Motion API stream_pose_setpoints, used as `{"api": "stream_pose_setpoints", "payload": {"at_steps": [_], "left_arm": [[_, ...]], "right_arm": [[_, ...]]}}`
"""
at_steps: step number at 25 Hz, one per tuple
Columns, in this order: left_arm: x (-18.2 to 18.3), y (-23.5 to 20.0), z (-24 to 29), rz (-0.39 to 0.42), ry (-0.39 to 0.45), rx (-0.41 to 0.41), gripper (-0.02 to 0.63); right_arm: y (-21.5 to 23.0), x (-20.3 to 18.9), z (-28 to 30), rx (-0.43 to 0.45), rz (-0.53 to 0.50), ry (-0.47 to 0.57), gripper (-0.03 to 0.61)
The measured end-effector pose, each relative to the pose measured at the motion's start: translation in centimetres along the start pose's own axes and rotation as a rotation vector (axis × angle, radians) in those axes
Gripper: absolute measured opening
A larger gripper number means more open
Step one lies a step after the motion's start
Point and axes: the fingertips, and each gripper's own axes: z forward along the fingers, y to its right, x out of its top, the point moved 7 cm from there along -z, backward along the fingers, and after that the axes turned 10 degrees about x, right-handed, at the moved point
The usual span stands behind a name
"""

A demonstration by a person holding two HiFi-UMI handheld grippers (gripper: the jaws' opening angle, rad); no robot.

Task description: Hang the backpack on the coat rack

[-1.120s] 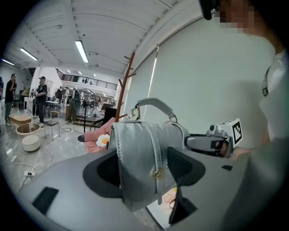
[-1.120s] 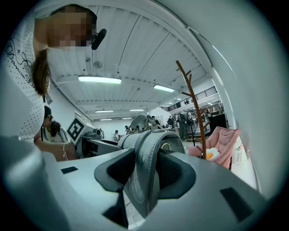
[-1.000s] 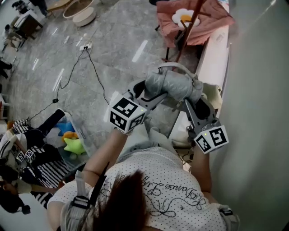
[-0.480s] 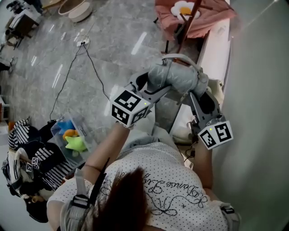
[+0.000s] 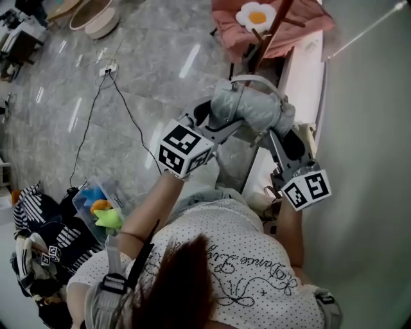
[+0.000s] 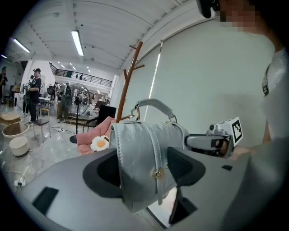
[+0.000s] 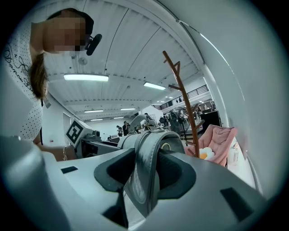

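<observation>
We note a glossy grey marbled floor [image 5: 141,77], a black cable [image 5: 90,125] trailing from a power strip [image 5: 108,66]. A plain pale wall [image 5: 372,128] runs along the right. A pink chair [image 5: 289,29] with an egg-shaped cushion [image 5: 257,14] stands near it. The white ribbed ceiling [image 6: 104,27] carries strip lights [image 6: 77,43]. A railed mezzanine [image 6: 79,77] shows far back.

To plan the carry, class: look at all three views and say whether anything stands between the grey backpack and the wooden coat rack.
Nothing visible stands between them. The backpack, clamped by the left gripper and right gripper, faces the coat rack. A pink flowered cloth hangs low on it; the upper pegs look bare.
</observation>
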Motion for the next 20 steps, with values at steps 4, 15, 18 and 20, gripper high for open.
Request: {"api": "stream_pose_setpoints", "payload": {"at_steps": [4,15,18,20], "left_arm": [[-0.1,-6.2,6.4,0.01,-0.002,-0.006,0.295],[-3.4,-17.8,22.6,0.022,-0.097,-0.065,0.295],[-4.1,-17.8,22.8,0.017,-0.101,-0.067,0.296],[-4.4,-17.7,23.1,0.009,-0.106,-0.067,0.296]], "right_arm": [[6.2,-1.4,6.0,-0.012,0.003,0.009,0.153],[21.0,-8.1,16.4,-0.071,0.097,-0.003,0.153],[21.1,-8.7,16.4,-0.067,0.097,-0.016,0.153],[21.3,-8.9,16.3,-0.065,0.1,-0.021,0.153]]}}
